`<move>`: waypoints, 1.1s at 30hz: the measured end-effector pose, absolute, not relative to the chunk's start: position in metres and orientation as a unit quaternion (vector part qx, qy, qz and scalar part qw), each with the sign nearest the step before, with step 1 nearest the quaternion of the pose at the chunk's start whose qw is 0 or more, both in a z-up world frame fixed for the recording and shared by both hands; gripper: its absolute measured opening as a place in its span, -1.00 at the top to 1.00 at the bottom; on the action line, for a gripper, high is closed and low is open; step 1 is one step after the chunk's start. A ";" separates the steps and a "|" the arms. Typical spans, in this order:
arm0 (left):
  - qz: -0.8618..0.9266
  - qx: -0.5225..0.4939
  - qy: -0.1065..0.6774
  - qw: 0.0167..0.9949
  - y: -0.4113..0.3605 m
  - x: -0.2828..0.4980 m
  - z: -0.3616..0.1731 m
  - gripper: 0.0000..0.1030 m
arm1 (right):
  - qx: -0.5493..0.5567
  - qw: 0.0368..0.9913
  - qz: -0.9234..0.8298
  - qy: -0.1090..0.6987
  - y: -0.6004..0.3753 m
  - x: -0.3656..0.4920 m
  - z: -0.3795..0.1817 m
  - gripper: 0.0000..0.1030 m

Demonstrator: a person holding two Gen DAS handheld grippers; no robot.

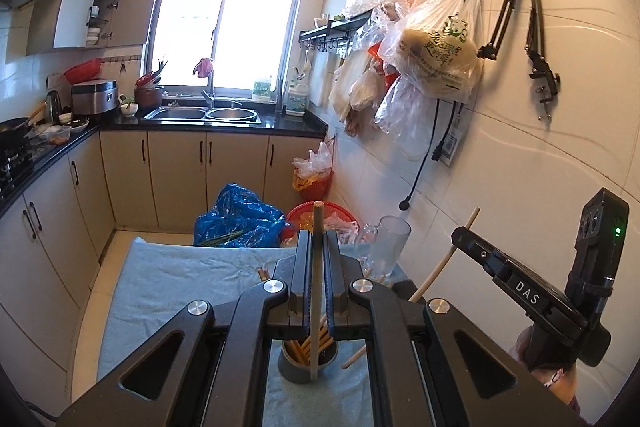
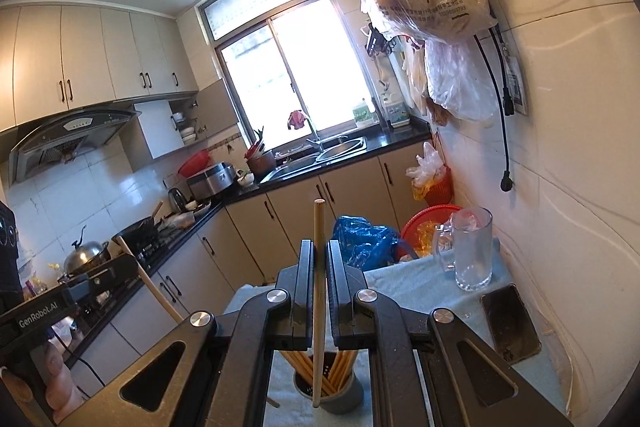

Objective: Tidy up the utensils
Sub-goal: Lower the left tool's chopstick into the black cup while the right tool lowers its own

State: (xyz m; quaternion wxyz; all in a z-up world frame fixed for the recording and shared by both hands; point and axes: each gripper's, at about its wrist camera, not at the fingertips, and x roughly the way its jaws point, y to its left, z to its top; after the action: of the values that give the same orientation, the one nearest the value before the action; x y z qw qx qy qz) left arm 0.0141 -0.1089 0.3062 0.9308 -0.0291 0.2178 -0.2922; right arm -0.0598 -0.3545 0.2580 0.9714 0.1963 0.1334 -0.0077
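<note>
1. Chopstick (image 1: 317,291) is standing upright between the closed jaws of the left gripper (image 1: 318,247), its lower end hanging just beside the rim of the grey holder (image 1: 298,367).
2. Second chopstick (image 2: 319,303) is sitting pinched the same way in the right gripper (image 2: 320,259), whose jaws are closing tight on it, its tip hanging in front of the holder (image 2: 340,397).
3. More chopsticks (image 2: 340,367) are leaning inside that holder, which is resting on the blue towel (image 1: 180,275) covering the table.
4. One loose stick (image 1: 354,357) is lying on the towel just beside the holder.
5. Glass mug (image 2: 468,251) is standing farther back on the towel, with a phone (image 2: 510,323) lying near it by the tiled wall (image 1: 520,167).
6. Each gripper is showing at the edge of the other's view, held by a hand (image 2: 60,383).
</note>
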 end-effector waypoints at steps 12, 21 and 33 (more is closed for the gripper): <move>-0.288 -0.035 0.225 0.930 -0.121 0.042 0.290 0.91 | 0.199 0.970 -0.023 0.137 -0.357 -0.033 0.245 0.87; -0.286 -0.033 0.227 0.930 -0.127 0.052 0.280 0.91 | 0.208 0.967 -0.029 0.145 -0.363 -0.018 0.231 0.87; -0.274 -0.023 0.245 0.930 -0.138 0.065 0.253 0.91 | 0.194 0.967 -0.028 0.165 -0.357 -0.003 0.207 0.86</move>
State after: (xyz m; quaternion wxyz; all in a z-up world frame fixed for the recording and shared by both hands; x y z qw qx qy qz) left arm 0.0649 -0.1377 0.2528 0.9295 -0.0225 0.2451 -0.2745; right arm -0.0029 -0.3574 0.2068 0.9666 0.1939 0.1650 -0.0282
